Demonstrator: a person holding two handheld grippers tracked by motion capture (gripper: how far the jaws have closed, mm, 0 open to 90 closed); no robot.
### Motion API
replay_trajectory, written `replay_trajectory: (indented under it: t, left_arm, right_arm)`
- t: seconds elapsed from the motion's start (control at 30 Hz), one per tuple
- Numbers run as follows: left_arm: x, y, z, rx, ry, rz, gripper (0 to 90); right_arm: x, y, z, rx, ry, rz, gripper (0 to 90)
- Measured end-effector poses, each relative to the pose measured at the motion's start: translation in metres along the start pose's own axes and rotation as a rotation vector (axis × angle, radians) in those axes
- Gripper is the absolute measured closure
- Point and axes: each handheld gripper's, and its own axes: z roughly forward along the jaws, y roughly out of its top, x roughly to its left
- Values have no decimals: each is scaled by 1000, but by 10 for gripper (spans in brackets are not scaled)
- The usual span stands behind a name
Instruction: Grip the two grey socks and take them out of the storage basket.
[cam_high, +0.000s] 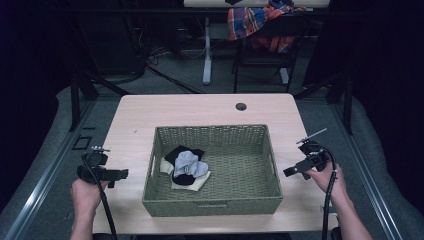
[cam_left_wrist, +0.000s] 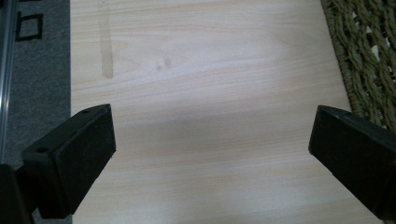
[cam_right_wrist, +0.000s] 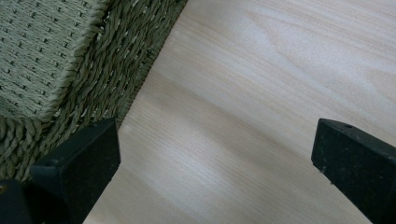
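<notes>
**On the surface: a basket of socks and two empty grippers**

In the middle of the light wood surface (cam_high: 200, 107) sits a green woven basket (cam_high: 212, 205). Inside it, over toward 9 o'clock, lies a small pile of socks: a grey sock (cam_high: 189, 164) on top, a black sock (cam_high: 181, 151) under it, and a cream sock (cam_high: 200, 181) at the bottom. They all touch each other.

At 9 o'clock from the basket, a hand holds the left hand-held gripper (cam_high: 119, 174) just above the wood. Its jaws are spread wide apart with nothing between them, and the basket's side is just beside one jaw.

At 3 o'clock from the basket, the other hand holds the right hand-held gripper (cam_high: 295, 171). Its jaws are spread wide too, with nothing in them. The basket's corner (cam_right_wrist: 70, 70) is close by one jaw.

At 12 o'clock, behind the surface, a plaid cloth (cam_high: 255, 20) hangs on a chair.
</notes>
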Motion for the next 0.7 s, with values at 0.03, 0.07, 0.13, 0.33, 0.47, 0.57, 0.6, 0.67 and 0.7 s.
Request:
replay_trajectory:
  t: [0.03, 0.07, 0.13, 0.33, 0.47, 0.57, 0.6, 0.67, 0.7]
  left_arm:
    - [0, 0, 0, -1, 1, -1, 9]
    - [0, 0, 0, -5, 4, -6, 9]
    - [0, 0, -1, -8, 1, -6, 8]
    - [-2, 1, 0, -12, -17, -6, 3]
    - [0, 0, -2, -2, -44, -29, 2]
    - [1, 1, -6, -3, -59, -37, 2]
    - [1, 1, -6, -3, -59, -37, 2]
    - [1, 3, -8, -10, -56, -40, 2]
    - [0, 5, -11, -27, -62, -45, 2]
  right_arm:
    - [0, 0, 0, 6, -17, -6, 11]
    - [1, 1, 0, 8, -5, -5, 11]
    - [1, 0, 0, 0, -5, -3, 11]
    - [1, 0, 1, -5, -7, 3, 11]
    - [2, 2, 0, 22, -11, -23, 11]
    - [4, 1, 2, -3, -14, -2, 12]
    - [4, 1, 2, -3, -14, -2, 12]
    - [2, 2, 0, 18, -5, -21, 12]
    - [3, 1, 1, -5, -8, -1, 12]
